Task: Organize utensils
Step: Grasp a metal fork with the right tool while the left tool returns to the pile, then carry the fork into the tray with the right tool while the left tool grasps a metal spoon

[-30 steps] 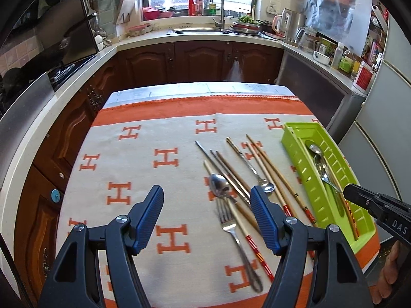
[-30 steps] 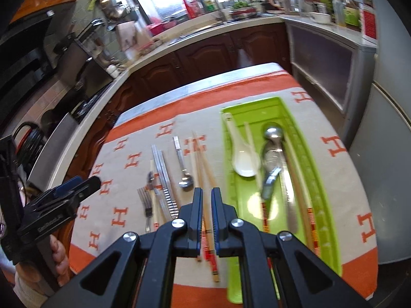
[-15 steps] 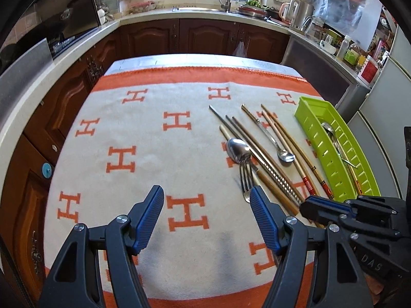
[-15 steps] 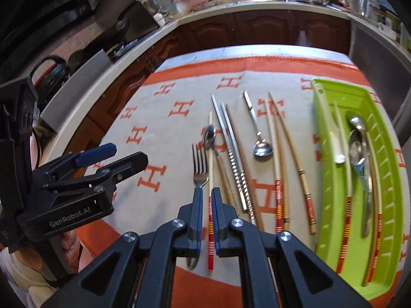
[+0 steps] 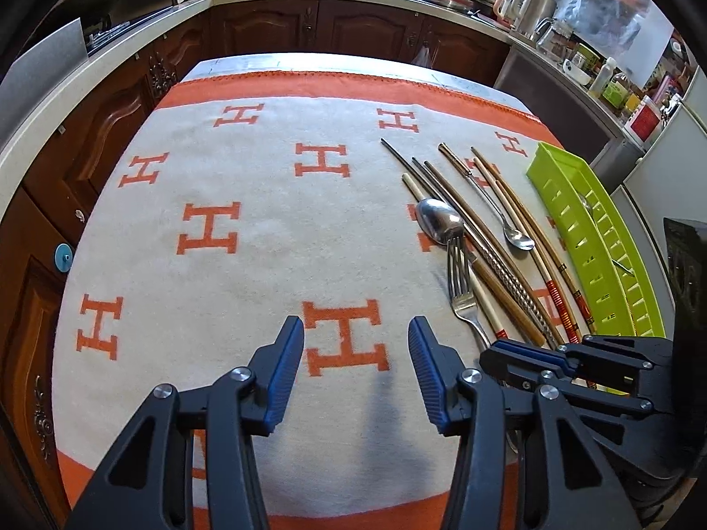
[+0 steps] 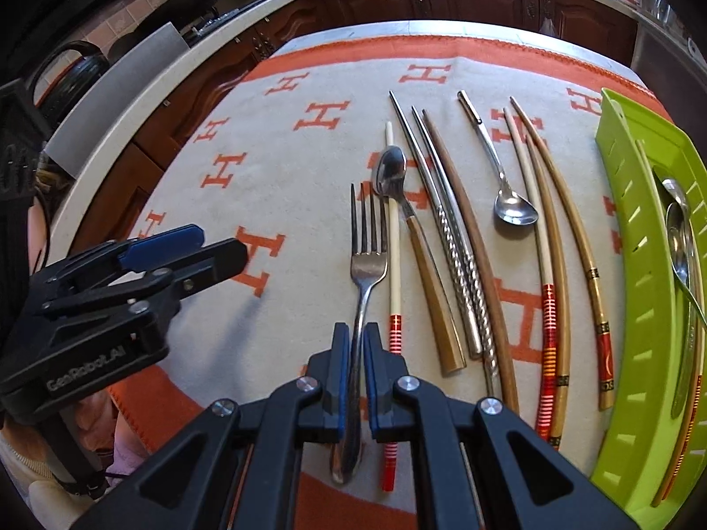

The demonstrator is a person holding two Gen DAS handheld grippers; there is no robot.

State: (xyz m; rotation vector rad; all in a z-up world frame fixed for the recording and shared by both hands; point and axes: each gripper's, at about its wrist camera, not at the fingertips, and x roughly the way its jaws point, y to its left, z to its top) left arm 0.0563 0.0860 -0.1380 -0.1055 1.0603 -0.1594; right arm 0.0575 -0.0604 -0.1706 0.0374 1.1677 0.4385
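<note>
1. Fork (image 6: 367,260) lies on the orange-and-cream cloth (image 6: 274,168), prongs toward 12 o'clock in the right wrist view, its handle running down toward 6 o'clock between the two pads of the right gripper (image 6: 357,353).
2. It looks like thin polished steel: stiff, fairly light, smooth and likely slippery, lying flat on soft cloth. I would judge the narrow neck or mid-handle the best place to pinch it, clear of the prongs.
3. A white chopstick with a red-banded end (image 6: 393,265) lies just beside the fork at its 3 o'clock, so a careless pinch could take both.
4. The right gripper is nearly closed, with the fork handle showing in the slim gap between the pads; whether the pads already press on the handle I cannot tell.
5. The left gripper (image 5: 355,371) hangs over bare cloth at 9 o'clock of the utensil row, jaws apart and holding nothing; they have just been closing, with nothing between them.
6. The green tray (image 6: 636,265) sits at 3 o'clock and already holds spoons and chopsticks.
7. Against a second ago: the right gripper then sat over the chopsticks beside the tray; it now straddles the fork. Both cameras are lower and nearer the cloth.
</note>
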